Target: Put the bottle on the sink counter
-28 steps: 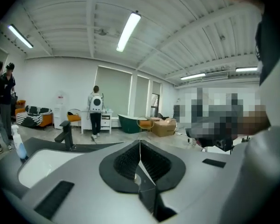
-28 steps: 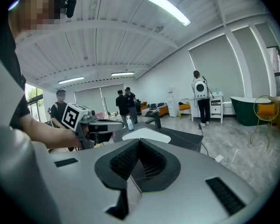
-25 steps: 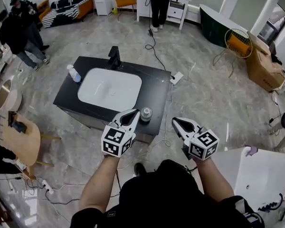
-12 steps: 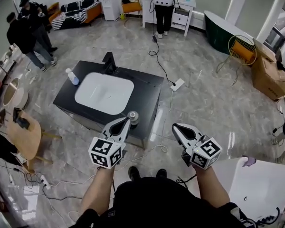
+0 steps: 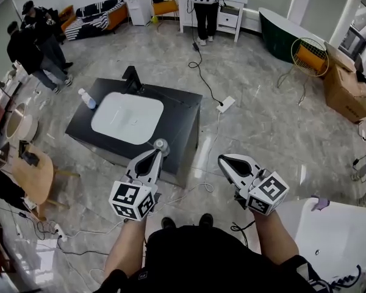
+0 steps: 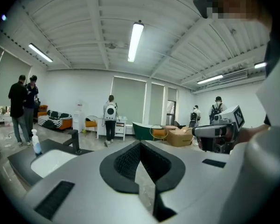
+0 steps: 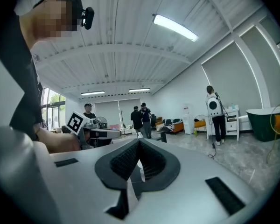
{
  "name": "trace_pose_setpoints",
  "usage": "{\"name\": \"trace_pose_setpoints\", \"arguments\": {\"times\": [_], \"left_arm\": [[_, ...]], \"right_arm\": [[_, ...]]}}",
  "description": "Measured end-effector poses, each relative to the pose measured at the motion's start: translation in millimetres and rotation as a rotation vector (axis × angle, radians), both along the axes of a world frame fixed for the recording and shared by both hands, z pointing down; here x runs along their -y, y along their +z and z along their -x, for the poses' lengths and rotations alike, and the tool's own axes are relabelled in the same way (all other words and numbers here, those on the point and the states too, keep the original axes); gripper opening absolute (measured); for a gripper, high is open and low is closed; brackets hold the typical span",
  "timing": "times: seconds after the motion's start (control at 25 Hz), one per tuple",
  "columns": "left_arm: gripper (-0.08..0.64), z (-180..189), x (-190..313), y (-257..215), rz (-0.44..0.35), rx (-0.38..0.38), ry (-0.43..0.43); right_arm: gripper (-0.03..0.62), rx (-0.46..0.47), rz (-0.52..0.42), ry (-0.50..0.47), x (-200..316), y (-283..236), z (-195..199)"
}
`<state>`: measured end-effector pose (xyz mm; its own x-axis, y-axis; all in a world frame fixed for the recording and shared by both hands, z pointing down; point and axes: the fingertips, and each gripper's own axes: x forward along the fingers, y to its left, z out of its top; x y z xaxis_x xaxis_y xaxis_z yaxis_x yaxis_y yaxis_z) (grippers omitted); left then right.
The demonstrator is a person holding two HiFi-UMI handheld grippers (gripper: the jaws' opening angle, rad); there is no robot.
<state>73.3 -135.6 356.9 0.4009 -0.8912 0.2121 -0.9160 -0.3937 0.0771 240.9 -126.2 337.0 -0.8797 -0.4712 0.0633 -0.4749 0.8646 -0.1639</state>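
Observation:
The clear bottle (image 5: 87, 98) with a blue cap stands on the left end of the black sink counter (image 5: 182, 118), beside the white basin (image 5: 127, 117) and the black faucet (image 5: 132, 78). In the left gripper view the bottle (image 6: 36, 141) shows far off at the left. My left gripper (image 5: 154, 154) is shut and holds nothing; its tip shows over the counter's near right corner. My right gripper (image 5: 223, 162) is also shut and holds nothing, over the floor to the right of the counter. Both jaw pairs meet, as the left gripper (image 6: 139, 144) and right gripper (image 7: 139, 142) show in their own views.
A small round silver thing (image 5: 161, 144) lies on the counter's near right corner. Cables and a power strip (image 5: 226, 104) cross the floor. A wooden table (image 5: 30, 182) is at the left, a white tub (image 5: 332, 234) at the lower right. People stand at the back left and back.
The counter has slid up and left in the head view and looks smaller. Both grippers have drawn back from it, the left one moving down and left in the picture.

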Motion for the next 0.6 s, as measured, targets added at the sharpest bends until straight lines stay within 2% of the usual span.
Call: {"name": "trace_pose_setpoints", "arguments": {"times": [0.08, 0.16, 0.36, 0.48, 0.56, 0.6], "left_arm": [[0.006, 7.3, 3.9, -9.9, -0.029, 0.023, -0.006], [0.006, 15.0, 7.1, -21.6, -0.051, 0.041, 0.004], [0.006, 32.2, 16.1, -48.2, -0.071, 0.035, 0.055], [0.006, 37.0, 17.4, -54.3, -0.075, 0.100, 0.075], [0.006, 41.5, 14.2, -58.0, -0.090, 0.116, 0.062], [0.006, 46.3, 12.5, -59.8, -0.093, 0.096, 0.042]], "right_arm": [[0.012, 0.036, -0.016, -0.009, 3.9, -15.3, 3.8], [0.012, 0.032, -0.021, 0.016, 10.9, -20.5, 4.3], [0.012, 0.032, -0.078, -0.008, 15.8, -42.9, 26.4], [0.012, 0.016, -0.127, -0.019, 17.7, -57.0, 40.7], [0.012, 0.020, -0.130, -0.021, 17.8, -60.1, 47.3], [0.012, 0.024, -0.123, -0.024, 16.9, -59.3, 50.2]]}}
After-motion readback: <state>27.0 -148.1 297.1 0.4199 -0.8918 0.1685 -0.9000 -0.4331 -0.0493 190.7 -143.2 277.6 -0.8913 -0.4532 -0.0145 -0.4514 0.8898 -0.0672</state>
